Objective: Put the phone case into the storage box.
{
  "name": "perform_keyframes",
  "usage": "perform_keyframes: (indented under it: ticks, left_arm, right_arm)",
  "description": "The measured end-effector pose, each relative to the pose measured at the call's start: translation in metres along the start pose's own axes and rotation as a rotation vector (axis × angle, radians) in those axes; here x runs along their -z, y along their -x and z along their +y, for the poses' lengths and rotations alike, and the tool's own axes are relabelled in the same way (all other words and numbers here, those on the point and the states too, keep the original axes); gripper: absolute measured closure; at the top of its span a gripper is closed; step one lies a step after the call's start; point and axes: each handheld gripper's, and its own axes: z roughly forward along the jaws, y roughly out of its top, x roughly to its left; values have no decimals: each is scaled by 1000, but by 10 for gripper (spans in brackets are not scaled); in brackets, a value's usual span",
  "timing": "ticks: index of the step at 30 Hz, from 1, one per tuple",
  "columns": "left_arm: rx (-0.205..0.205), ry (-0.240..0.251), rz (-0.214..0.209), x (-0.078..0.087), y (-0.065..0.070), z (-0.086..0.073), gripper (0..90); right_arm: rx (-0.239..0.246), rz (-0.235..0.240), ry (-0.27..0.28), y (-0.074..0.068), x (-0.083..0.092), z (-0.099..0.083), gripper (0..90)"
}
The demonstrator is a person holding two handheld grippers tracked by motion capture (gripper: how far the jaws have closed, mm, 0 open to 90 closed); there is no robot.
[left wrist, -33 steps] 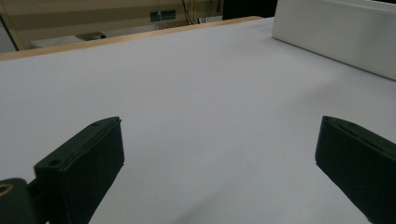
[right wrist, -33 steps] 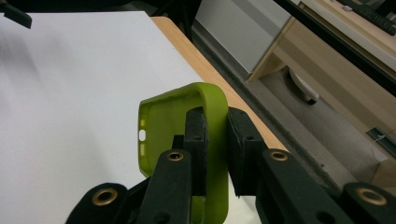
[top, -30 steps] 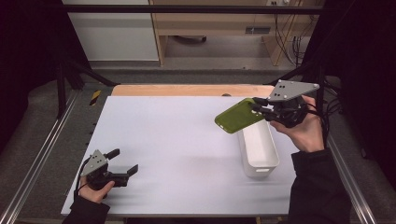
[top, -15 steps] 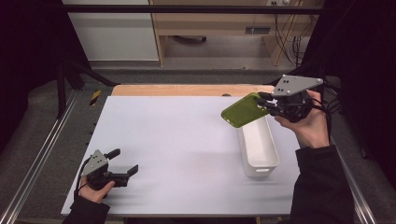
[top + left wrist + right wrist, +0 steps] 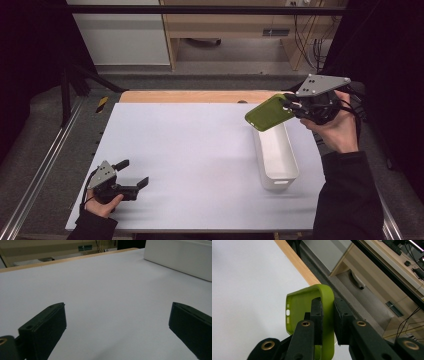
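A lime-green phone case (image 5: 268, 112) (image 5: 308, 305) hangs in the air above the far end of a long white bin (image 5: 276, 154). My right gripper (image 5: 295, 106) (image 5: 327, 315) is shut on the case's edge, one jaw inside it and one outside. At the table's near left corner my left gripper (image 5: 132, 173) rests low over the white tabletop, open, with nothing between its fingers (image 5: 45, 326). The bin's side wall (image 5: 180, 255) appears at the top right of the left gripper view.
The white tabletop (image 5: 190, 155) has a wooden strip (image 5: 195, 96) along its far edge. Metal rails (image 5: 45, 165) run along the table's left and right sides. A wooden cabinet (image 5: 235, 30) stands behind on the floor.
My right gripper has carried the green case up and toward the far right, over the bin's far end. The left gripper has stayed still and open.
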Motion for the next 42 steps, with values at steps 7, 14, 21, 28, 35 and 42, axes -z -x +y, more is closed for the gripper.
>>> perform_keyframes:
  ticks: [7, 14, 21, 28, 35, 42]
  left_arm:
    - [-2, -1, -3, 0, 0, 0, 10]
    - [-7, -3, -9, -1, 0, 0, 10]
    - [-8, -2, -12, -1, 0, 0, 10]
    - [-8, -3, -13, -2, 0, -1, 10]
    - [-12, -7, -16, -3, 1, -1, 10]
    - [-16, -13, -20, -4, 1, -2, 10]
  right_arm:
    - [24, -18, -25, 4, -6, 0, 793]
    - [51, -32, -57, 7, -14, 0, 793]
    - [69, -41, -79, 12, -21, -1, 793]
    - [100, -47, -104, 17, -28, -3, 793]
    - [125, -49, -130, 22, -35, -8, 793]
    - [149, -46, -155, 27, -42, -12, 792]
